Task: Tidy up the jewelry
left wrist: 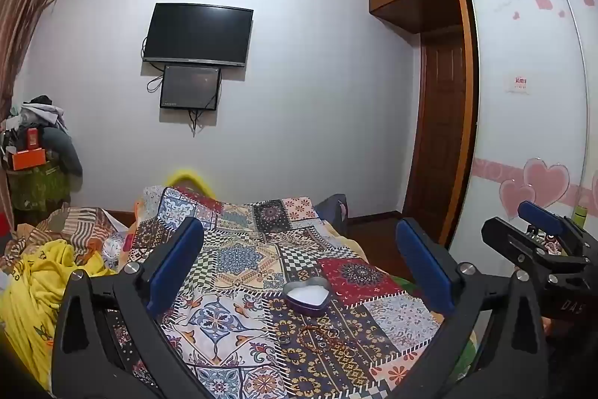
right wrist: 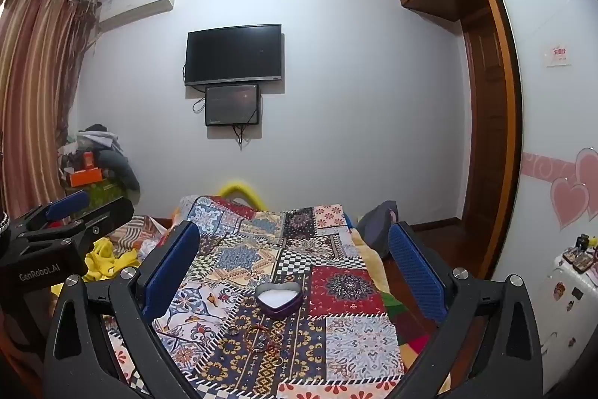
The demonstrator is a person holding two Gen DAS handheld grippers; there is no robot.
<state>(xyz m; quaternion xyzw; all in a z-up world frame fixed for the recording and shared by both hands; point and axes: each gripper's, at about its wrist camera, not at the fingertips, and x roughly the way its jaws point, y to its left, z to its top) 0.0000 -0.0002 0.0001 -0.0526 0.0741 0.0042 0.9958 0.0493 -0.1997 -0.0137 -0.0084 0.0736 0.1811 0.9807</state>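
Observation:
A purple heart-shaped tin (left wrist: pixel 307 296) with a white lining stands open on the patchwork bedspread (left wrist: pixel 231 260); it also shows in the right wrist view (right wrist: pixel 278 299). Just in front of it lie a beaded bracelet (left wrist: pixel 317 337) and several rings (left wrist: pixel 284 339), seen too in the right wrist view as the bracelet (right wrist: pixel 261 337) and rings (right wrist: pixel 232 330). My left gripper (left wrist: pixel 299 268) is open and empty, held above the bed before the tin. My right gripper (right wrist: pixel 295 268) is open and empty beside it; it shows at the right edge of the left wrist view (left wrist: pixel 538 234).
Crumpled yellow cloth (left wrist: pixel 41 287) and striped bedding lie left of the bedspread. A cluttered pile with an orange box (right wrist: pixel 86 176) stands in the far left corner. A wardrobe with heart decals (right wrist: pixel 553 137) and a small white cabinet (right wrist: pixel 568 287) stand on the right.

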